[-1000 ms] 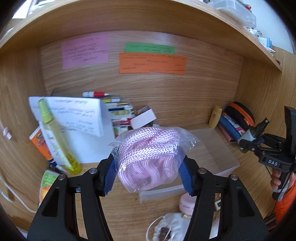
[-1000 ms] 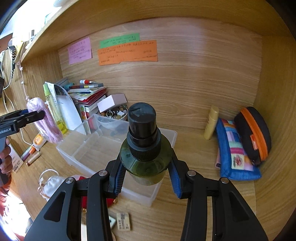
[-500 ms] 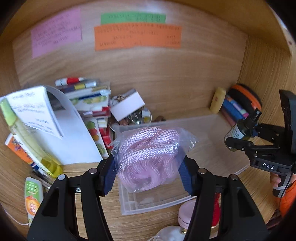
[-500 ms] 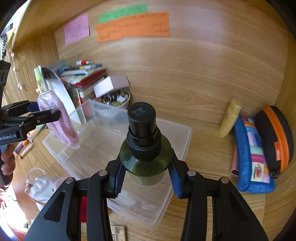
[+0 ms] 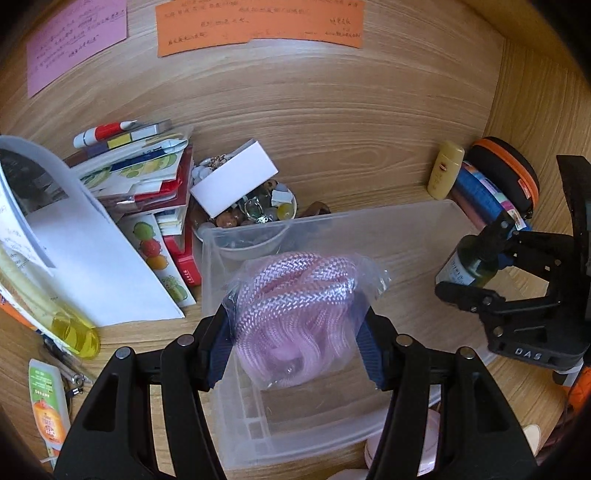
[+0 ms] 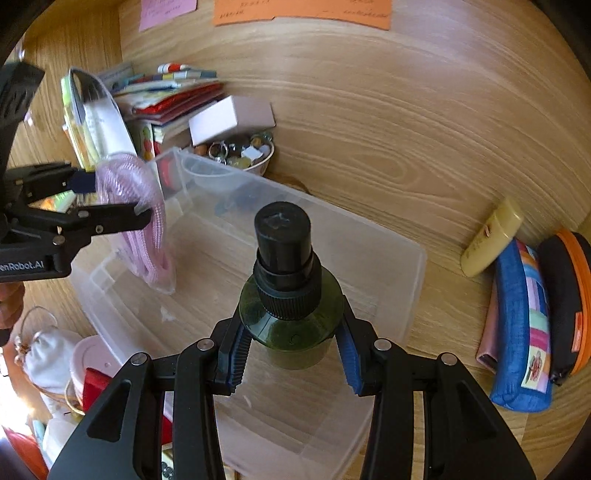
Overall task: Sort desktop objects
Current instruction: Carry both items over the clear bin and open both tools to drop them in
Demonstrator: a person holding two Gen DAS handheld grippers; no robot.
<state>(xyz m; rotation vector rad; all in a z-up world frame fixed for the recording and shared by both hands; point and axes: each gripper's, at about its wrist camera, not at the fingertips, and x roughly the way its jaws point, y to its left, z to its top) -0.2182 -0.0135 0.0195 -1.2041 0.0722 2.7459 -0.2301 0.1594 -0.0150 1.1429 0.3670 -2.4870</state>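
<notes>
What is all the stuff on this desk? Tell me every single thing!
Plastic bin: 1, clear, middle of desk.
Rope bag: 1, pink, held over bin.
Bottle: 1, dark green with black cap, held over bin.
Bowl of trinkets: 1, white, behind bin.
White box: 1, on bowl.
Book stack: several, mixed colours, back left.
Marker: 1, red and white, on books.
Yellow tube: 1, against back wall, right.
Pouches: 2, blue patchwork and black-orange, far right.
Sticky notes: pink and orange, wall.
Left claw: 1, black, gripping rope bag.
Right claw: 1, black, gripping bottle.
</notes>
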